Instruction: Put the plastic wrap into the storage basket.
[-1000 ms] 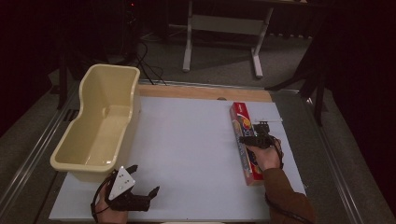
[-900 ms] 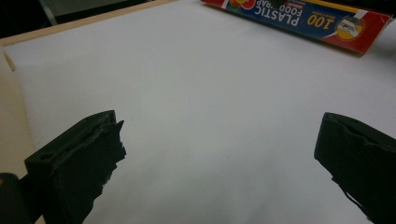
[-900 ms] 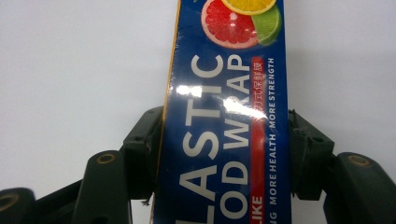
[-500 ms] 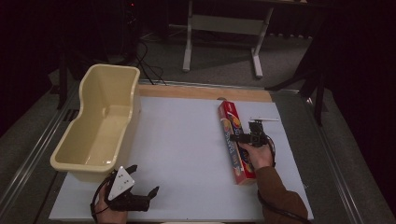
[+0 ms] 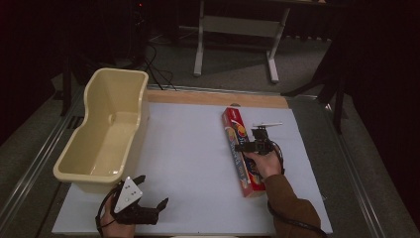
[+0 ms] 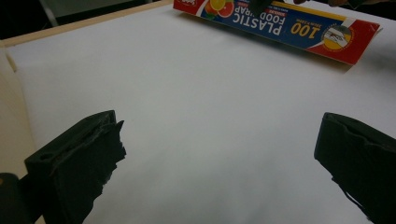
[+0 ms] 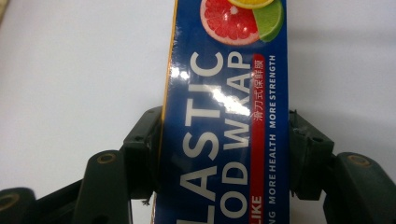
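Observation:
A long red and blue box of plastic food wrap (image 5: 236, 134) lies lengthwise on the right half of the white table top (image 5: 188, 163). My right gripper (image 5: 247, 147) is shut on it across its width near the middle. In the right gripper view both fingers (image 7: 144, 144) press on the long sides of the box (image 7: 224, 93). My left gripper (image 5: 154, 191) rests near the front left edge with its jaws wide apart and nothing between them. In the left gripper view (image 6: 219, 154) the box (image 6: 280, 23) lies far ahead.
A cream plastic tub (image 5: 141, 106) stands empty on the left side of the table, just behind my left gripper. A wooden strip (image 5: 213, 98) runs along the table's far edge, and a metal stand (image 5: 237, 25) stands on the floor beyond it.
My right gripper has carried the food wrap box leftward, toward the table's middle. The left gripper has stayed where it was.

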The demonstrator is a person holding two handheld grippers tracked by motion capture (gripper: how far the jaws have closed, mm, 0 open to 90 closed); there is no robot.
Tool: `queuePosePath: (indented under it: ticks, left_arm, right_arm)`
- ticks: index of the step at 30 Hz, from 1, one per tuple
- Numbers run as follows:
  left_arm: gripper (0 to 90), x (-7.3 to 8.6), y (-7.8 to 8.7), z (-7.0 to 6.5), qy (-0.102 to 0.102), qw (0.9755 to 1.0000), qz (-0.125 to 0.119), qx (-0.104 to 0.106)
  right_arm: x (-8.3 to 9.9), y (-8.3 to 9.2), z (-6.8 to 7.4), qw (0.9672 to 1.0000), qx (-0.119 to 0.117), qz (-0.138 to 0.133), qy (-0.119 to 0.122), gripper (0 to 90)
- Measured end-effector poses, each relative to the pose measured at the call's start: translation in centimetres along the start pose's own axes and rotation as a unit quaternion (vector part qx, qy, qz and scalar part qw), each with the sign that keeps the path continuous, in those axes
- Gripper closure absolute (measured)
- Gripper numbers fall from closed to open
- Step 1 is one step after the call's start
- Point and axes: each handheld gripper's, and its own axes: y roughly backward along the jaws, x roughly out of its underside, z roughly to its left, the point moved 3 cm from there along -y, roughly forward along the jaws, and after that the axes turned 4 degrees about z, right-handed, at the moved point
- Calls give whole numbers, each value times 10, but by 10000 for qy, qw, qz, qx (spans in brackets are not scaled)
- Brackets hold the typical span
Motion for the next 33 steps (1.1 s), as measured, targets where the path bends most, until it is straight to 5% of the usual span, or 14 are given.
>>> queuePosePath:
  ticks: [10,17,22,28,29,30,33]
  left_arm:
    - [7,0,0,0,5,10000,5,3]
    - [7,0,0,0,14,10000,-8,-3]
    - [7,0,0,1,15,10000,-3,-18]
    - [7,0,0,1,19,10000,-8,-20]
    - [7,0,1,1,17,10000,-16,-19]
    - [7,0,1,1,17,10000,-16,-19]
    - [7,0,1,1,19,10000,-18,-25]
  right_arm:
    - [-16,-2,3,9964,166,819,153,387]
    - [-23,-2,-1,9925,28,1215,118,389]
    - [-21,-1,-6,9938,-307,1053,-204,395]
    - [-18,-4,-7,9893,-954,932,-595,396]
    - [-16,-7,-5,9845,-1279,961,-712,396]
    - [-16,-7,-5,9845,-1279,961,-712,396]
    - [-14,-10,2,9762,-1749,962,-849,397]
